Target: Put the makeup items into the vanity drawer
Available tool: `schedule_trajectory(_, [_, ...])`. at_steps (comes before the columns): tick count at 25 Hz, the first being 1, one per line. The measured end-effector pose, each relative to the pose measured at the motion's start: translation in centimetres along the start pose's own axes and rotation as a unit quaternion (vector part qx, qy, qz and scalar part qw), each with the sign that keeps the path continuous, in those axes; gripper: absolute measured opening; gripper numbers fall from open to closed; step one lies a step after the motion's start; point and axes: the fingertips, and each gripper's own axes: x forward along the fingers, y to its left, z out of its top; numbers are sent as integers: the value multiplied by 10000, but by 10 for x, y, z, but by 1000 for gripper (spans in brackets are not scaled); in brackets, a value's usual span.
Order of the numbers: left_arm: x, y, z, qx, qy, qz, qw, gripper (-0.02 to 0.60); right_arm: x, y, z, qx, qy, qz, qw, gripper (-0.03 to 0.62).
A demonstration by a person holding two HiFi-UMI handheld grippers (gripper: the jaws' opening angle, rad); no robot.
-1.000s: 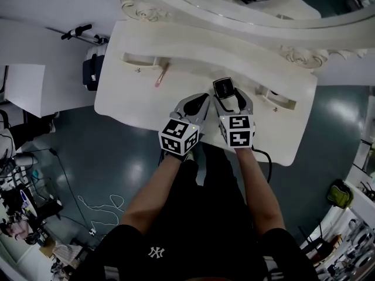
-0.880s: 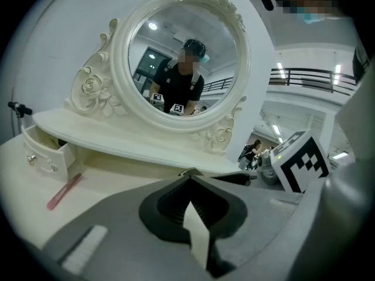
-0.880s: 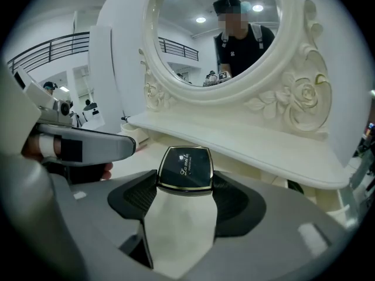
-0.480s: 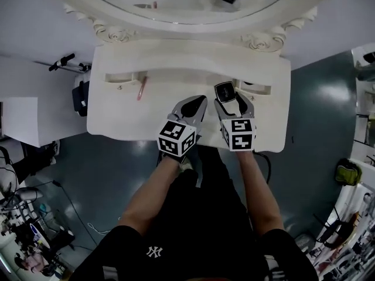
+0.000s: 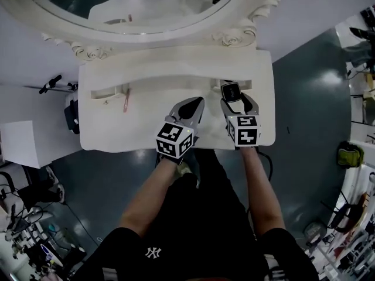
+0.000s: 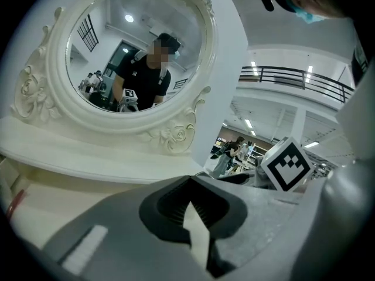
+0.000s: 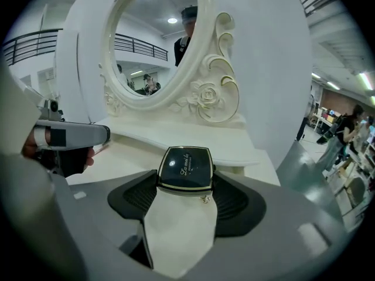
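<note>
Your right claw (image 5: 236,97) is clamped on the black compact (image 7: 186,167), held over the right end of the vanity tabletop (image 5: 146,124), apparently ready for carrying to storage, while your left claw (image 5: 193,105) hovers alongside, closed on nothing.

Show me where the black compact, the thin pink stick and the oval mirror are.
black compact (image 7: 186,167): right gripper view, middle of its glossy lid.
thin pink stick (image 5: 125,102): head view, midway along its length.
oval mirror (image 6: 126,57): left gripper view, on the glass.
</note>
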Motion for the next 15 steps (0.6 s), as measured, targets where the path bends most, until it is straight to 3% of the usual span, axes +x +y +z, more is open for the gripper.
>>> schedule_trajectory(3, [10,-5,0,5,32,-72,10000,0,3,-19,-6,28,161,-100,9998,324])
schedule_trajectory(7, [19,-7,-1,-10,53,-112,9999,0,10,-37,-19,-73,757,-75,9971,324])
schedule_trajectory(15, [28,-3,2,-73,51,-104,9999,0,12,-42,-22,8,1542,156,9879,325])
